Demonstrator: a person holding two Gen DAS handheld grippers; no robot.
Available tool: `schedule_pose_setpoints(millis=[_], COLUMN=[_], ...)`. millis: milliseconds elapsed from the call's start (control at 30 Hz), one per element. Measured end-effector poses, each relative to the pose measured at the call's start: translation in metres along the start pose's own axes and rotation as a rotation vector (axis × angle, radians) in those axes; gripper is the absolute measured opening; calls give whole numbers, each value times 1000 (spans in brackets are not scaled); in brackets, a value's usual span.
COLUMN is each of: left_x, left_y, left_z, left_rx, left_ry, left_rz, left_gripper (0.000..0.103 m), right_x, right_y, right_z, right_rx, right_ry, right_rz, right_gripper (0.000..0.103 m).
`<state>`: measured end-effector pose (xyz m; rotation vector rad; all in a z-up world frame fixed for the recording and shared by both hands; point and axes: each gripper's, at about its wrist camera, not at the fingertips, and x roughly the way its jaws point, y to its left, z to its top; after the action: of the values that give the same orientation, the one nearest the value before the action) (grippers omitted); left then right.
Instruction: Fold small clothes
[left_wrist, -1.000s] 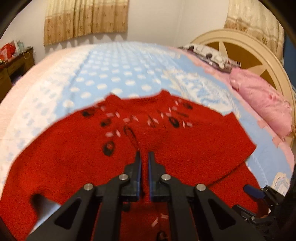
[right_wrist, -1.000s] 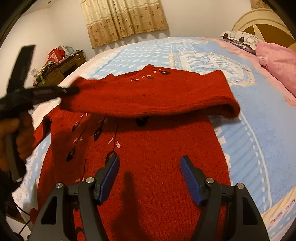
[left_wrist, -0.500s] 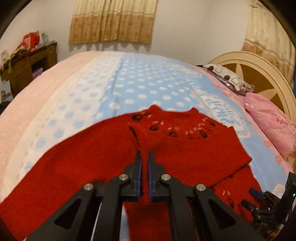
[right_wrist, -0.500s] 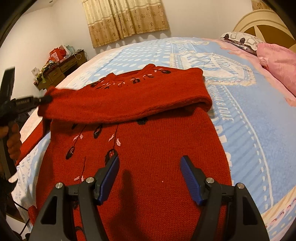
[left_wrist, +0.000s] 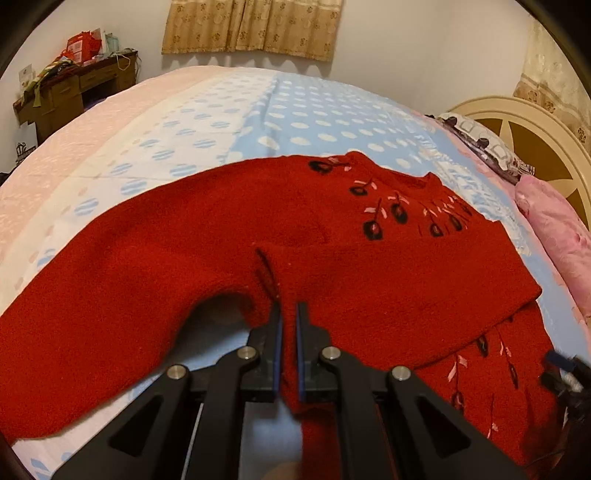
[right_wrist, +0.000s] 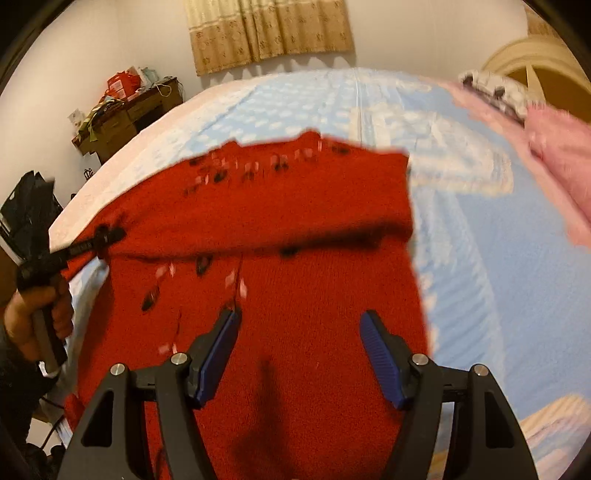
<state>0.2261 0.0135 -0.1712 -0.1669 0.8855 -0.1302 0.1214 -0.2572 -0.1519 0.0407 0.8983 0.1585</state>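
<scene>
A small red knitted sweater (left_wrist: 369, 266) with dark and pink embroidered flowers lies on the blue dotted bedspread (left_wrist: 295, 122). One sleeve is folded across its chest (right_wrist: 295, 206). My left gripper (left_wrist: 289, 314) is shut on the end of that sleeve, red knit pinched between its pads, at the sweater's left edge. From the right wrist view the left gripper (right_wrist: 107, 236) shows at the left, held by a hand (right_wrist: 40, 314). My right gripper (right_wrist: 299, 325) hovers open over the sweater's lower body, nothing between its blue pads.
A pink pillow (left_wrist: 554, 229) and a patterned pillow (left_wrist: 484, 144) lie by the cream headboard (left_wrist: 535, 147) at the right. A cluttered wooden desk (left_wrist: 74, 92) stands beyond the bed at the left. Curtains (left_wrist: 255, 26) hang on the far wall.
My left gripper has carried the sleeve end leftward and down across the sweater, so the fold now spans the chest. The right gripper rose slightly; its view is now blurred.
</scene>
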Motion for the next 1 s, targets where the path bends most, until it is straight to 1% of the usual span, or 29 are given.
schedule_pose_setpoints(millis=[67,133,200,267,300,367,400,433,500,567,600,700,767,800,833,867,900,933,967,1000], left_x=[0,0,-2,-3,-4,-5,-5,-5,-4,-6,-6,-8,-8,-9,-9,-10,-11,-14,-19,-25], left_y=[4,7,8,8,10,13,14,16,16,16,16,19,20,20,19,19,19,21,23,25], left_z=[0,0,0,-2,-3,-5,-6,-7,-7,-8,-9,-11,-12,-13,-13,-14,-15,-15,-15,-16], left_rx=[-9,-23,-27,-15,-16,-19,-22,-27,-29,-35,-39,-56,-59,-57,-50,-41,-35,-38,-41,-42], left_ry=[-1,-6,-15,-20,-22,-25,-27,-29,-29,-34,-36,-44,-45,-45,-48,-50,-49,-46,-48,-57], left_rz=[-9,-18,-20,-18,-20,-20,-19,-26,-26,-26,-17,-20,-22,-20,-14,-7,1,4,6,11], left_gripper=[7,7,7,7,7,7,7,8,8,9,14,15,15,16,16,17,21,28,33,43], right_x=[-3,4,22,47,57,87,95,93,88,81,77,75,88,99,110,107,104,99,94,87], right_y=[2,0,-4,-8,-9,-14,-12,-9,-2,4,11,35,53,60,66,72,76,77,77,78], right_z=[22,40,57,65,65,59,54,51,51,55,58,62,60,57,52,49,49,49,49,48], right_rx=[-45,-57,-57,-50,-43,-25,-32,-55,-64,-50,-54,-106,-138,-145,-160,-183,-193,-181,-168,-156], right_ry=[-25,-37,-37,-5,14,110,116,79,86,95,81,55,76,111,145,102,91,98,101,98], right_rz=[-47,-72,-74,-68,-72,-88,-102,-119,-130,-105,-88,-74,-66,-56,-66,-98,-114,-109,-85,-45], right_gripper=[69,69,69,69,69,69,70,70,70,70,70,70,70,70,72,73,73,73,73,73])
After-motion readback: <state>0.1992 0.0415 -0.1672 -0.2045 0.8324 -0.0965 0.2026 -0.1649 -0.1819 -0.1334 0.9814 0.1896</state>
